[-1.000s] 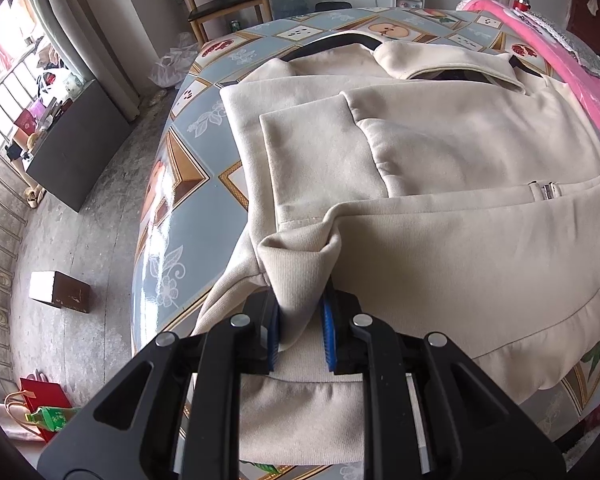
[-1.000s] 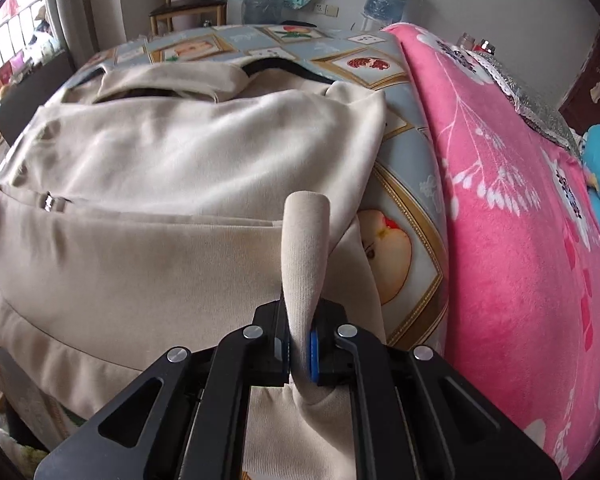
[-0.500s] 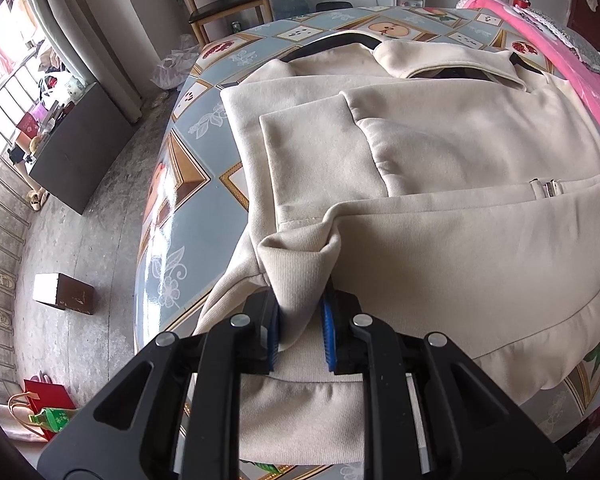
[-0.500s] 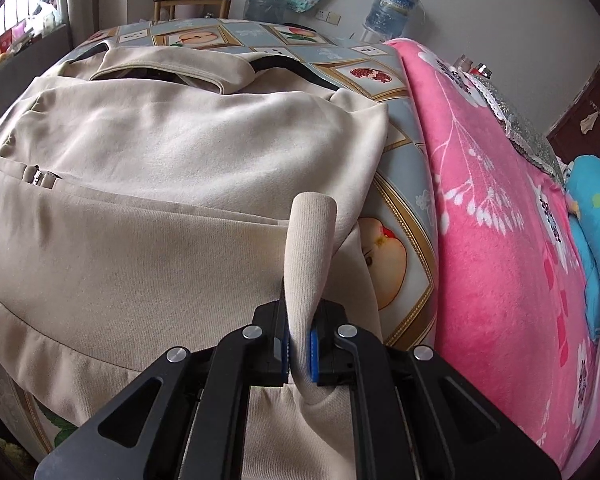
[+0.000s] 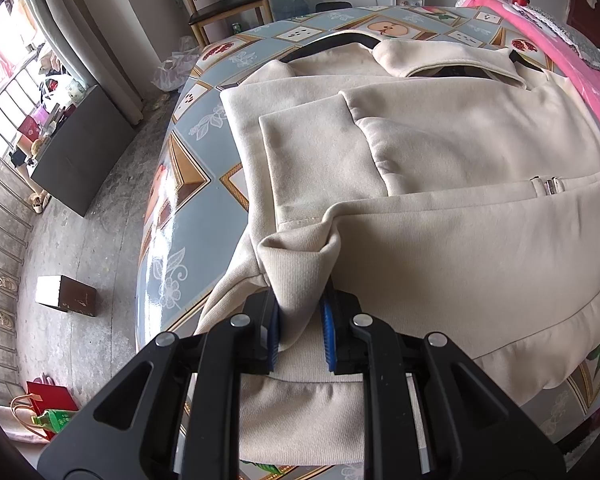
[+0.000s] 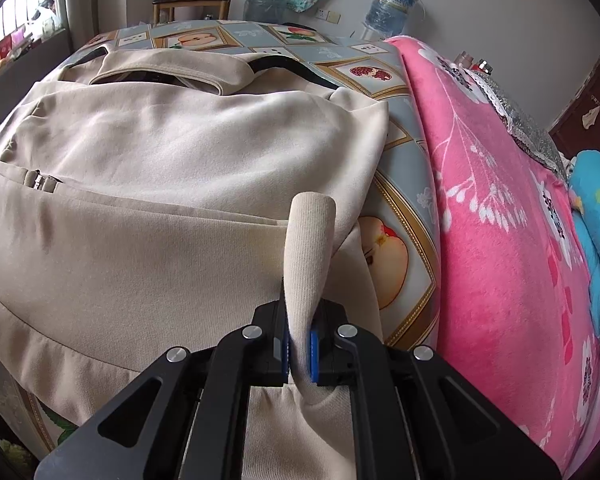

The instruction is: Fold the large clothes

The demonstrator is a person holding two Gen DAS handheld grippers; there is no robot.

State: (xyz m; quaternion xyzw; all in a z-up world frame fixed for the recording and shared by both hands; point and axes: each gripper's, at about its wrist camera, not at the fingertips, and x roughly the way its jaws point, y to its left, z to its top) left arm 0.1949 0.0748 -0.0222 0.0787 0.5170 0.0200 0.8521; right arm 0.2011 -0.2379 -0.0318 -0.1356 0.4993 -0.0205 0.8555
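A beige zip-up jacket lies spread on the patterned table, collar at the far end, its bottom part folded up over the body. My left gripper is shut on the ribbed hem at the jacket's near left corner. My right gripper is shut on the ribbed hem at the near right corner; a roll of that hem sticks up between its fingers. The jacket also fills the right wrist view. A zipper pull shows mid-front.
A pink flowered blanket lies along the table's right side. A wooden chair and water bottles stand beyond the far end. On the floor to the left are a dark cabinet, a small box and a red bag.
The right gripper has swung with its hem, so more of the blanket and right wall show. The left gripper has barely moved. Both grips are unchanged.
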